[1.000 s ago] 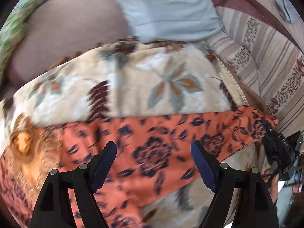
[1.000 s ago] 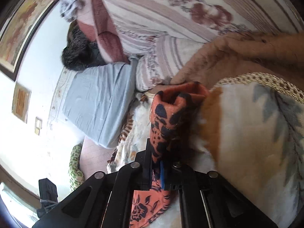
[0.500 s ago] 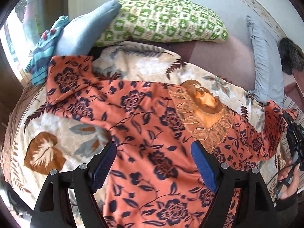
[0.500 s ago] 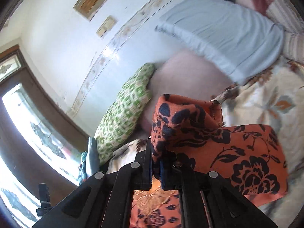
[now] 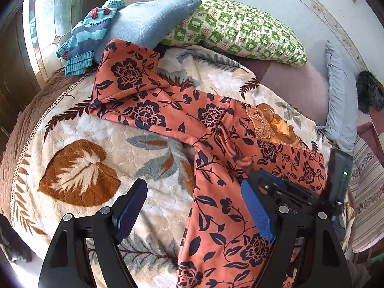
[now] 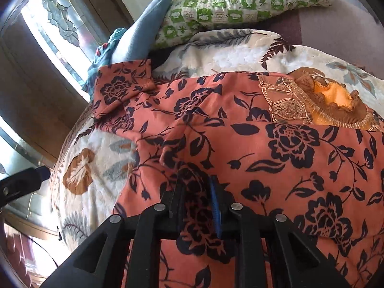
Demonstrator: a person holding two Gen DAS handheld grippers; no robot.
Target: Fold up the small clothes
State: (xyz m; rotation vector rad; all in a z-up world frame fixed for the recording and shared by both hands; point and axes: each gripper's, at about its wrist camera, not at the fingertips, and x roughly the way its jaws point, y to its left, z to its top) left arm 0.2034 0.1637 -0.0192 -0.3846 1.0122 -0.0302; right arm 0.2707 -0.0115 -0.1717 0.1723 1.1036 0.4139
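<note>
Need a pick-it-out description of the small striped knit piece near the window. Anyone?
Start at the green checked pillow against the wall, then move left along the plain blue pillow leaning on it. The striped knit garment is draped over that blue pillow's far left end, beside the window. Turquoise and blue bands with red marks near its top set it apart from the orange floral garment below.

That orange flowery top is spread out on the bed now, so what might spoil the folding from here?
1. The right gripper is opening its jaws with a bunched fold of the orange top between them; the cloth may snag and lift as it pulls away.
2. The far sleeve lies doubled against the blue pillow, so a fold may trap that crease.
3. The plush blanket may drag the fabric.
</note>
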